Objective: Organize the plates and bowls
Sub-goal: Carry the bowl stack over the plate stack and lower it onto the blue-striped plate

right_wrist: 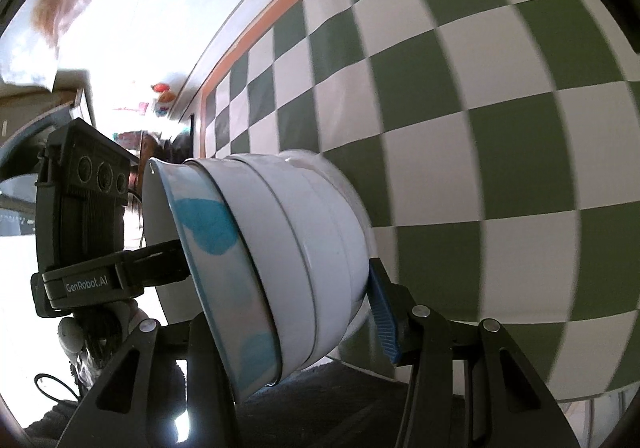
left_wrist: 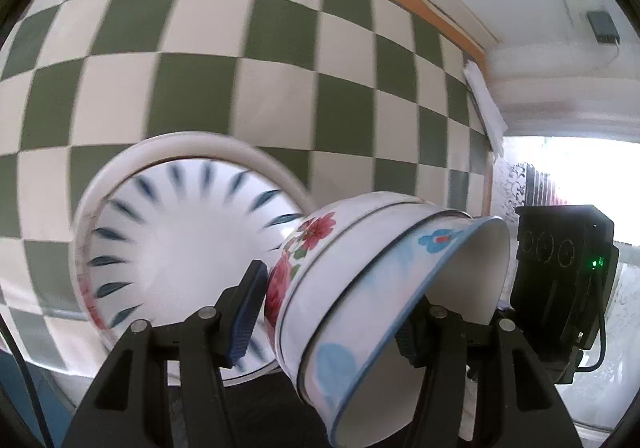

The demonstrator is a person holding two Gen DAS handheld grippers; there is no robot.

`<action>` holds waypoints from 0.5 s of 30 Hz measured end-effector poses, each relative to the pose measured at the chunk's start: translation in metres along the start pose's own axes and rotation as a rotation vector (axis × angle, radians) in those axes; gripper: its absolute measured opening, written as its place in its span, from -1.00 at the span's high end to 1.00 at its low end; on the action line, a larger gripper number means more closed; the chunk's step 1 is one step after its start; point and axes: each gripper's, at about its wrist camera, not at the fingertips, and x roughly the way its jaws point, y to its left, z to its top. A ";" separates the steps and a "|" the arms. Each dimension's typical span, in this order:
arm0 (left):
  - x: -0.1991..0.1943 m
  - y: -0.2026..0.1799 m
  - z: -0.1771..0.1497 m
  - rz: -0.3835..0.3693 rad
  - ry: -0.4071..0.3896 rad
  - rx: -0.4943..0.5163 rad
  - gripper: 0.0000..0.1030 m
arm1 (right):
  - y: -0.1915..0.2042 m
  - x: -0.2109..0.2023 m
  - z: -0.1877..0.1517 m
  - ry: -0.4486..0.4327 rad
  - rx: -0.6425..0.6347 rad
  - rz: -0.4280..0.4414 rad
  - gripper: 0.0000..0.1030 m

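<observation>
Stack of nested enamel bowls (left_wrist: 360, 288) held tipped on its side in mid-air betw. both grippers, above checkered tablecloth (left_wrist: 240, 68). L gripper (left_wrist: 332, 312) and R gripper (right_wrist: 280, 312) both angled downward, jaws clamped across stack from opposite sides.

Daylight blows out the window (left_wrist: 580, 168) in the left wrist view and the upper left in the right. Motion blur smears the checkered cloth (left_wrist: 240, 60) and stacked bowls (right_wrist: 288, 248); fisheye bends everything, edges vignetted black.
</observation>
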 end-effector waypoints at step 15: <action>-0.007 0.081 -0.003 0.000 0.018 -0.085 -0.04 | 0.052 0.099 -0.001 0.093 -0.036 -0.033 0.05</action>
